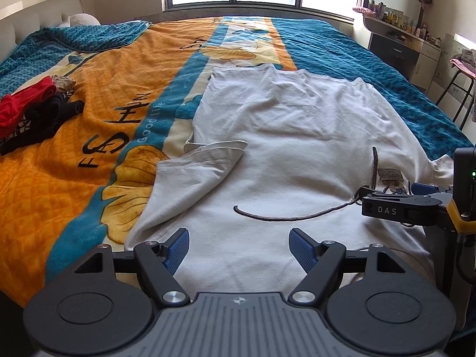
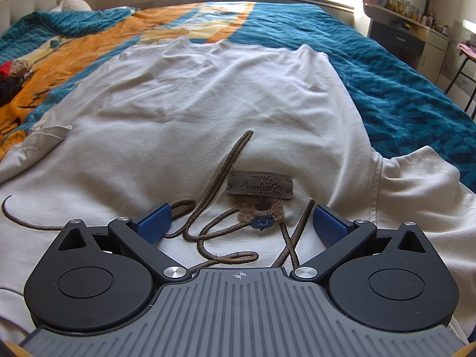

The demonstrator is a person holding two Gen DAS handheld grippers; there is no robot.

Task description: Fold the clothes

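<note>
A cream shirt (image 1: 282, 136) (image 2: 208, 104) lies spread flat on the bed, hem toward the window. Its left sleeve (image 1: 208, 160) is folded in over the body. Brown cord lettering (image 2: 220, 232) and a brown patch (image 2: 260, 186) decorate the chest. My left gripper (image 1: 239, 248) hovers open over the shirt's near left part, nothing between its blue pads. My right gripper (image 2: 242, 223) is open low over the cord lettering and patch; it also shows at the right edge of the left wrist view (image 1: 410, 205). The right sleeve (image 2: 422, 175) lies spread to the right.
The bed carries an orange and teal blanket (image 1: 89, 113). A pile of red and black clothes (image 1: 32, 110) lies at the left. A cluttered shelf and cabinet (image 1: 398, 38) and a stool (image 1: 461, 89) stand to the right of the bed, windows behind.
</note>
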